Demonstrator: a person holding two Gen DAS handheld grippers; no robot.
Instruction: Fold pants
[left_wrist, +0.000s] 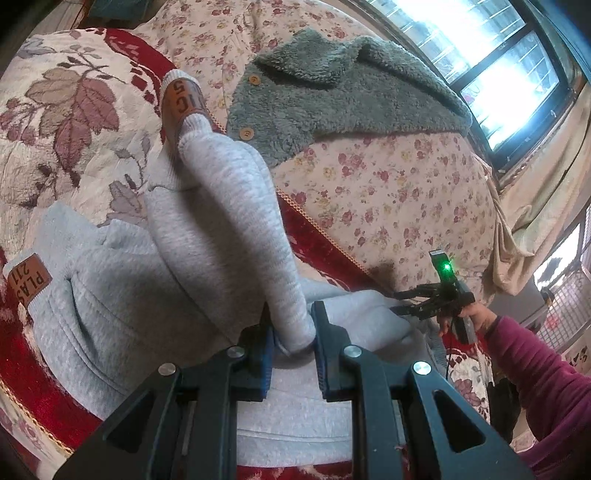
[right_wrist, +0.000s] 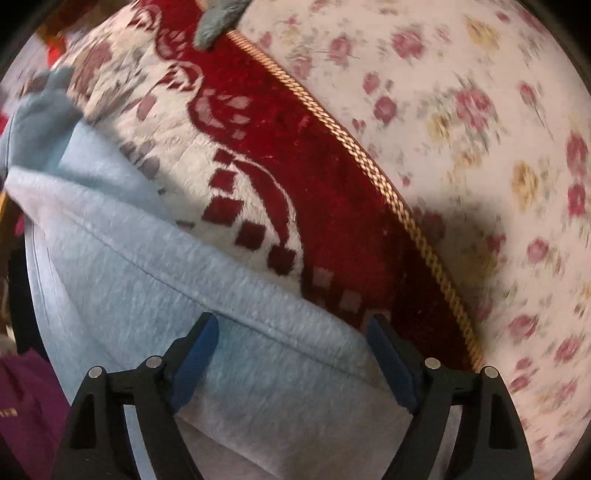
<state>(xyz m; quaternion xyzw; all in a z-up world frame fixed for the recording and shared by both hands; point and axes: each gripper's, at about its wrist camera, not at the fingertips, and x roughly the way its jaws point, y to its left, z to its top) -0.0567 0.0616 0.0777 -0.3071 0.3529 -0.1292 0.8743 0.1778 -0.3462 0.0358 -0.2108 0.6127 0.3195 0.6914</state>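
Light grey sweatpants (left_wrist: 122, 295) lie on a red and cream patterned blanket (left_wrist: 66, 110). My left gripper (left_wrist: 293, 332) is shut on a bunched grey pant leg (left_wrist: 229, 206) that stretches away to a cuff with a brown patch (left_wrist: 183, 99). A second brown patch (left_wrist: 29, 278) shows at the left on the pants. My right gripper (right_wrist: 291, 332) is open over the edge of the grey pants (right_wrist: 155, 280), the fabric lying between and under its fingers. The right gripper also shows in the left wrist view (left_wrist: 413, 302), held by a hand in a maroon sleeve.
A green fleece jacket (left_wrist: 332, 85) with wooden buttons lies on a floral quilt (left_wrist: 399, 192) behind the pants. A gold braided cord (right_wrist: 369, 166) edges the red blanket. A bright window (left_wrist: 491, 62) is at the upper right.
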